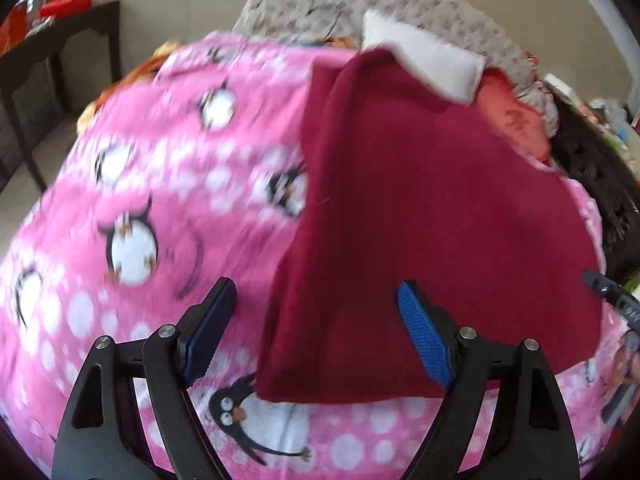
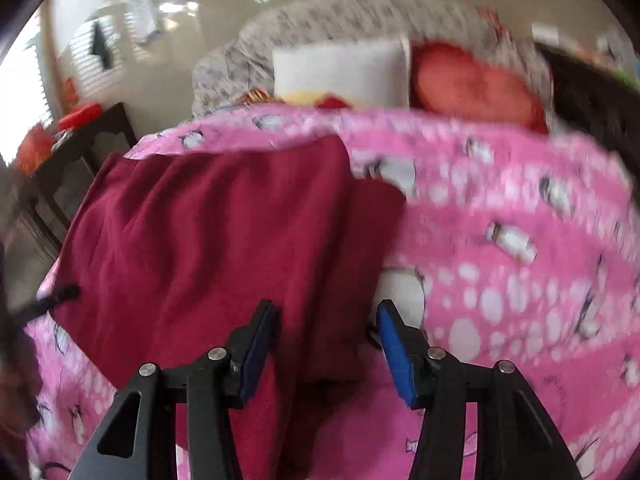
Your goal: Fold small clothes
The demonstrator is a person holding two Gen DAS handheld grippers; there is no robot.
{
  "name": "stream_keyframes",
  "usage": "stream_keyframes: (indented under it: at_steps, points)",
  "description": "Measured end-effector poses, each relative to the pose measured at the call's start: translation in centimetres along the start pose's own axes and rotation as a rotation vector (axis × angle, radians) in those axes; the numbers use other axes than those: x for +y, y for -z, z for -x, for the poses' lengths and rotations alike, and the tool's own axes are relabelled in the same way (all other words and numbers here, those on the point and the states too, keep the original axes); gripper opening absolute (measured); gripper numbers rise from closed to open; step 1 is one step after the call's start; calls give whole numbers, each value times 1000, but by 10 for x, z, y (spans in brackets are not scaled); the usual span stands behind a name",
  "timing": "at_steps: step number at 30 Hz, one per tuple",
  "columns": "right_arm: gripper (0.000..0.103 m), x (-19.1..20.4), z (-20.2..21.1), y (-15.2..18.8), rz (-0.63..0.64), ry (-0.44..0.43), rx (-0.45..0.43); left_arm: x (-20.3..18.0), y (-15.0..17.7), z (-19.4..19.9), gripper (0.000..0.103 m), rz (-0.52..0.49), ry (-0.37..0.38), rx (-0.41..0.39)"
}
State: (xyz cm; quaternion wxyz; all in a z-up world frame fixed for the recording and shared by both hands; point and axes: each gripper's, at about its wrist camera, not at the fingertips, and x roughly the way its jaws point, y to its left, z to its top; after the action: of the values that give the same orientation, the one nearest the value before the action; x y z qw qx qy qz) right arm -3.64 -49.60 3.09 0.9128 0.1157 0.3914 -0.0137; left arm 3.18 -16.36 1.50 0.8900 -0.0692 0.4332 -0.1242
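A: How are the jaws of the left gripper [image 1: 316,332] set?

B: They are spread wide, with nothing held between the blue pads. The near left edge of the dark red fabric garment [image 1: 420,240] is seen in the gap, lying under the fingers — contact cannot be confirmed, as the view is blurred.

A: And the right gripper [image 2: 326,338]?

B: Its jaws are parted too, less widely. The garment's right portion [image 2: 208,248] is framed between the two fingers, but no cloth is seen pinched by either pad.

A: Where is the garment placed?

B: It is laid mostly flat on a pink fleece blanket printed with penguins and white dots [image 1: 140,200]. A doubled layer is visible along one side — in the right wrist view a narrower strip is seen under the wider panel.

A: What is seen beyond it?

B: A white rectangular cushion [image 1: 424,54] is propped at the far end of the blanket, just beside a coral-red pillow [image 1: 508,116], and both are backed by a grey patterned covering [image 1: 288,12]. A dark wooden side table [image 1: 60,56] is stood well apart on the left, with red items on it too blurred to be named.
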Motion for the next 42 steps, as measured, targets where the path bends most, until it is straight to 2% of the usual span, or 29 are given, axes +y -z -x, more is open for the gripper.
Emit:
stream_keyframes:
  at_steps: [2,5,9,10,13,15,18,26,33,38,42]
  points:
    - [51,-3,17,3,-41,-44,-35,2,5,8,83,11,12,-31]
    - [51,7,49,18,-3,-64,-105,3,8,18,83,21,3,-40]
    - [51,21,52,40,44,-133,-104,6,17,21,83,35,-20,-57]
    - [51,24,42,44,66,-121,-81,5,17,20,83,32,-29,-60]
    - [51,20,7,57,63,-13,25,3,20,20,83,20,-57,-67]
    - [51,13,11,60,31,-46,-2,0,20,21,83,8,-69,-73]
    - [51,10,22,57,7,-39,15,-3,19,23,83,1,-85,-86]
    - [51,26,74,61,31,-79,-67,-15,24,42,83,-21,-83,-137]
    - [51,52,82,80,21,-97,-38,-17,41,69,83,-38,-48,-139]
    - [52,78,93,78,55,-90,-45,-13,49,77,83,-46,-42,-137]
    - [52,90,89,71,82,-69,-44,1,45,80,83,-6,-23,-130]
